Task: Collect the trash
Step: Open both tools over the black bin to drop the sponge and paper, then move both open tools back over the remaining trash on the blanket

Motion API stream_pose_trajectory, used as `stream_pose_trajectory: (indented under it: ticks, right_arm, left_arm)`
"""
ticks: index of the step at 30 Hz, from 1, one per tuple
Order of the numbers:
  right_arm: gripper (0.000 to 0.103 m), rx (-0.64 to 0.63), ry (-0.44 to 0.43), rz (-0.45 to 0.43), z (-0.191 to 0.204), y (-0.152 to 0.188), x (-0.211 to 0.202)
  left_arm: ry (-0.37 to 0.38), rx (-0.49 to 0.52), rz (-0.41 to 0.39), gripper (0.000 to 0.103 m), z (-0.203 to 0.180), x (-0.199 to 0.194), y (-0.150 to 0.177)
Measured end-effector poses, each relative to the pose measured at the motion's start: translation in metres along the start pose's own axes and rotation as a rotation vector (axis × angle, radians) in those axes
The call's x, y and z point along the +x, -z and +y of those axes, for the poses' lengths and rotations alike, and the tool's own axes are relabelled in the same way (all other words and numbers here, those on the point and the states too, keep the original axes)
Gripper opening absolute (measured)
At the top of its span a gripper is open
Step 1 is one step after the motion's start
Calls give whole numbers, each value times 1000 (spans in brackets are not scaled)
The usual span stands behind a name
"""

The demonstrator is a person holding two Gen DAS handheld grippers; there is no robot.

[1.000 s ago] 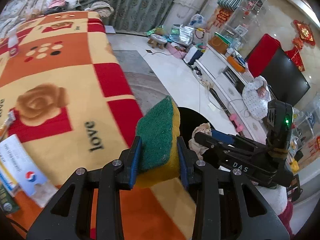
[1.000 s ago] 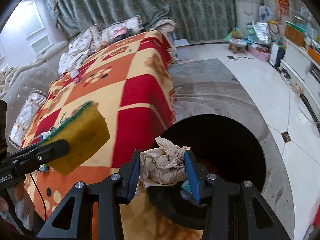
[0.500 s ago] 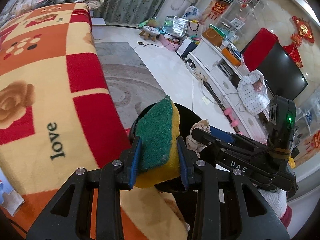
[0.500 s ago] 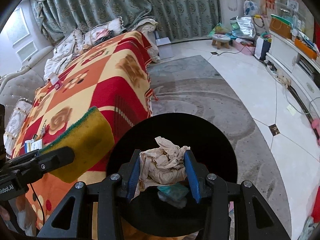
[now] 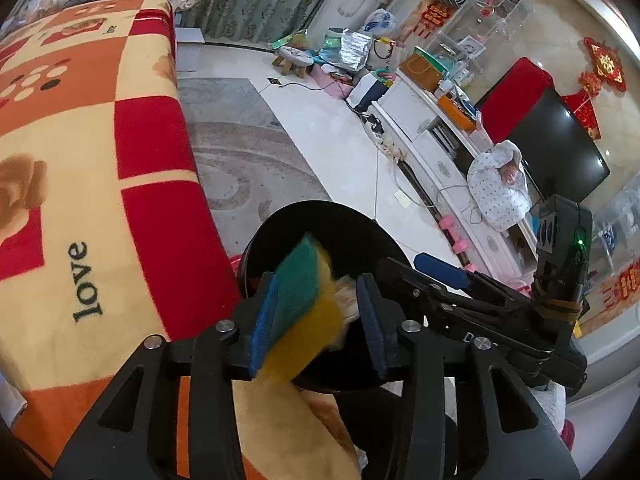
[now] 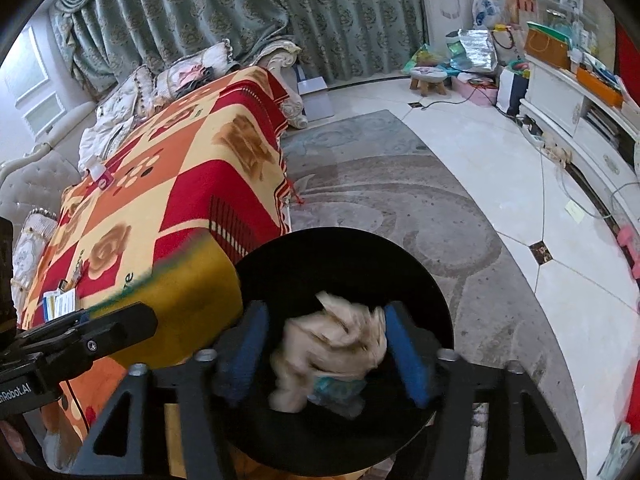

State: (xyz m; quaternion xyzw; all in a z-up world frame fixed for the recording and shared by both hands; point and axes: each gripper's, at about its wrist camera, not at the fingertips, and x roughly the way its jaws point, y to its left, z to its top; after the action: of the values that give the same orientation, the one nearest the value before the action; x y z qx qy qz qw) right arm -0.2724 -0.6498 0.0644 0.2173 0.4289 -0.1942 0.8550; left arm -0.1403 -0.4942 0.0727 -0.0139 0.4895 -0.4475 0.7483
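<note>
My left gripper (image 5: 318, 322) has its jaws spread over the black round bin (image 5: 304, 220). The green-and-yellow sponge (image 5: 306, 312) is blurred between them, touching only the left pad, tilted and loose. It also shows in the right wrist view (image 6: 192, 300) beside the bin (image 6: 344, 248). My right gripper (image 6: 328, 354) is open above the bin's mouth. The crumpled beige paper (image 6: 336, 344) is blurred between its spread blue pads, free of both. A teal scrap (image 6: 338, 390) lies inside the bin.
A table with a red, orange and yellow blanket (image 5: 92, 184) stands left of the bin; cards lie on it (image 6: 60, 304). A grey rug (image 6: 380, 184) covers the floor. A white TV cabinet (image 5: 432, 148) with clutter runs along the right.
Both grippers moved over the bin and opened. The sponge and the crumpled paper came loose from the pads and are blurred in motion.
</note>
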Motion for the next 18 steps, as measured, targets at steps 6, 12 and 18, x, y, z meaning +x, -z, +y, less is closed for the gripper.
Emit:
stream_pose_trajectory:
  ticks: [6,12,18]
  right_arm:
    - [66,-6,-10,10,4,3,-1]
    - [66,-21,-29,18,18,8,-2]
    - [66,-64,-56,25,45,13,-3]
  left_arm:
    - [-29,2,-6,42,4,-11,6]
    - [-110,9,-24,42,12,-27,16]
    - [-195,8,-46,42,29,-49,27]
